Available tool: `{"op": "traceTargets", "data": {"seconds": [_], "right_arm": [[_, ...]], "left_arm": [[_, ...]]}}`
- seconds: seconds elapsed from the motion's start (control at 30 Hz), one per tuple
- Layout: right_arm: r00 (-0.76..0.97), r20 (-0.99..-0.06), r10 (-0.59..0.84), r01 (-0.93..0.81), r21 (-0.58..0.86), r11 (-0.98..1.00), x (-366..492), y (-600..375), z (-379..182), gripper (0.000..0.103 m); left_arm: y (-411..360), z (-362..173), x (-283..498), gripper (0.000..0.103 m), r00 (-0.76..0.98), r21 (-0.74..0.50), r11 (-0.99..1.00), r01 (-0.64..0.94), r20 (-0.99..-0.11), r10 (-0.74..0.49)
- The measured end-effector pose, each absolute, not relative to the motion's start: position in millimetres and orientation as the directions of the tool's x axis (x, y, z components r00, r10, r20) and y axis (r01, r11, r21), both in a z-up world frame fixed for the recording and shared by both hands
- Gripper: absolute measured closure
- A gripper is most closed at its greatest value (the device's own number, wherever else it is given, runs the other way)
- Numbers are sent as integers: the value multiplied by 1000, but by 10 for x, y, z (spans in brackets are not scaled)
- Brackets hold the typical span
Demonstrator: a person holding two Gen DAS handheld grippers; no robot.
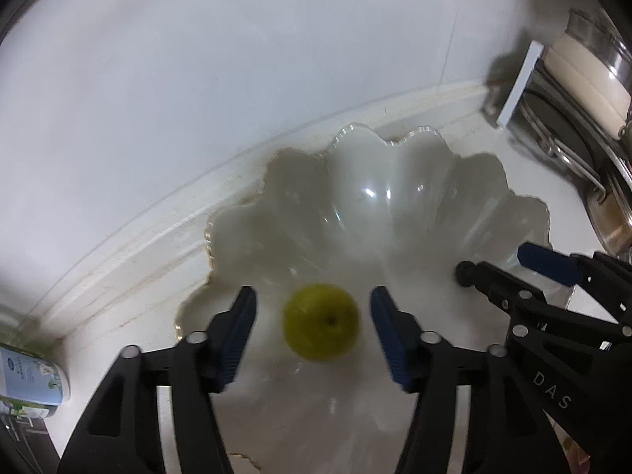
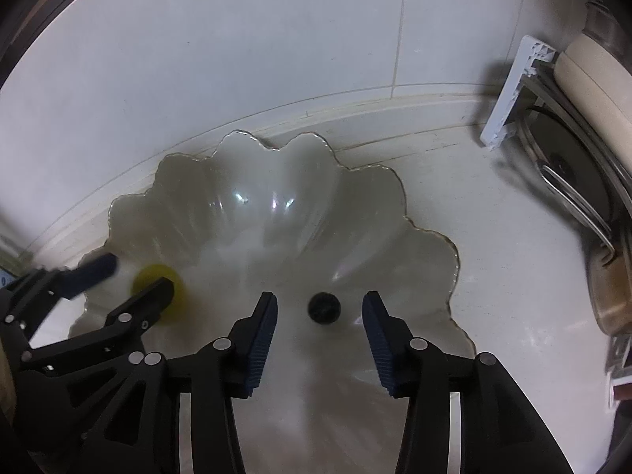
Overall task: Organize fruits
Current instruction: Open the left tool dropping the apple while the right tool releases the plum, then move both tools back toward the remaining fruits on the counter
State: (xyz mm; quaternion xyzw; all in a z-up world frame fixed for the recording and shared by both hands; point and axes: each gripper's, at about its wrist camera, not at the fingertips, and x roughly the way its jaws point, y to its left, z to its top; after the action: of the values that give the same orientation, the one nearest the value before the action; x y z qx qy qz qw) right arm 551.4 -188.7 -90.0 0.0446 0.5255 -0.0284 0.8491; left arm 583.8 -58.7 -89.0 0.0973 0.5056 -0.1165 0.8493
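Note:
A white scalloped bowl with a thin gold rim stands on the pale counter against the wall. In the left wrist view a round yellow-green fruit, slightly blurred, sits over the bowl's floor between the blue pads of my left gripper. The gripper is open, with a gap on each side of the fruit. In the right wrist view a small dark round fruit lies in the bowl between the fingers of my right gripper, which is open and clear of it. Each gripper shows in the other's view.
A rack of steel pots and lids stands at the right, close to the bowl. A labelled bottle lies at the left by the wall's foot. The white tiled wall runs right behind the bowl.

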Motion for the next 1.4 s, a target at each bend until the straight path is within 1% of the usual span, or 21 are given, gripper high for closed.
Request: {"op": "traceTargets", "data": {"seconds": [0.13,0.27,0.4,1.0,1.17,1.4], "right_arm": [[454,-891,-1,103,51,993,5423,-1910,-856,57],[489,-872,-37,107,19,994,5258,-1904,-738,57],[529,-848,-42,108,18,994,5091,-1920,-574,56],[710,-702,-56,114,36,993,4152,-1902,270,56],[750,-658,-72,125,34,992,3862,-1938,434,57],[781,-620,-74,133,49,990,3456,-2033,579,57]], "left_arm": [[-518,-744,5757,42,495,50,958,284,-863,-101],[-453,-591,5646,42,530,44,962,268,-841,-109],[-443,-433,5510,42,567,55,963,264,-816,-109],[-386,295,4632,42,691,48,952,301,-699,-183],[-424,424,4360,42,705,37,947,318,-678,-210],[-503,606,3934,42,732,33,939,343,-636,-245]]}}
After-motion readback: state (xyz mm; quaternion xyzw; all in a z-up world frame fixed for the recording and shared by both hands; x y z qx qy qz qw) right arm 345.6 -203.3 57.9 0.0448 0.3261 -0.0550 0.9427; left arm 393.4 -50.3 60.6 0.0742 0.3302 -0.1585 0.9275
